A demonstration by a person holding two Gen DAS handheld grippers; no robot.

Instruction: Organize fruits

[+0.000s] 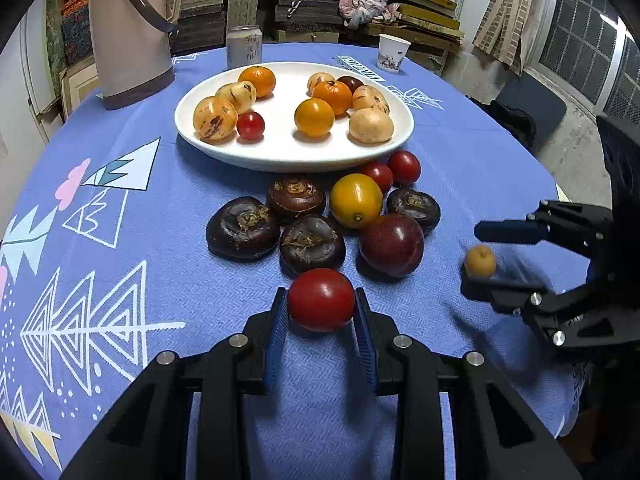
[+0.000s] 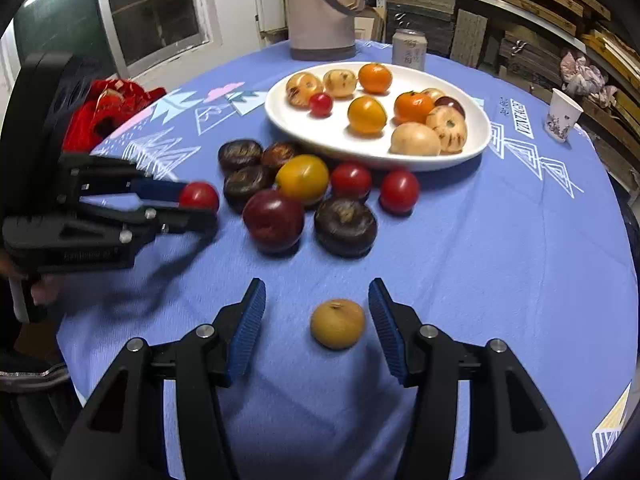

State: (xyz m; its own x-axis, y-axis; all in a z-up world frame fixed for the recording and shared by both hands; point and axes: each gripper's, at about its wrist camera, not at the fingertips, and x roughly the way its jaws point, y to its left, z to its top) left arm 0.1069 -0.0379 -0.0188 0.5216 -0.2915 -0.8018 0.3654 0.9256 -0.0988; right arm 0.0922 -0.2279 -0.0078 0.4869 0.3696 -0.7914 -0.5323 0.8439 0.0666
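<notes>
While the left gripper (image 1: 321, 304) clamps a red tomato (image 1: 321, 299), the right gripper (image 2: 317, 312) stands open around a small tan fruit (image 2: 338, 324)

Glossy and slightly wider than tall, the red tomato sits low over the blue tabletop (image 1: 120, 280) with its long axis running left to right between the blue pads, which press on both its sides. Roundish, matte and yellow-brown, the small tan fruit rests on the cloth with its stem dimple turned up and toward the far side; it lies closer to the right pad, touching neither. Just beyond the tomato lies a cluster of dark water chestnuts (image 1: 242, 228), a purple plum (image 1: 392, 244) and a yellow tomato (image 1: 355, 200), with the white plate (image 1: 280, 152) of fruit farther off
</notes>
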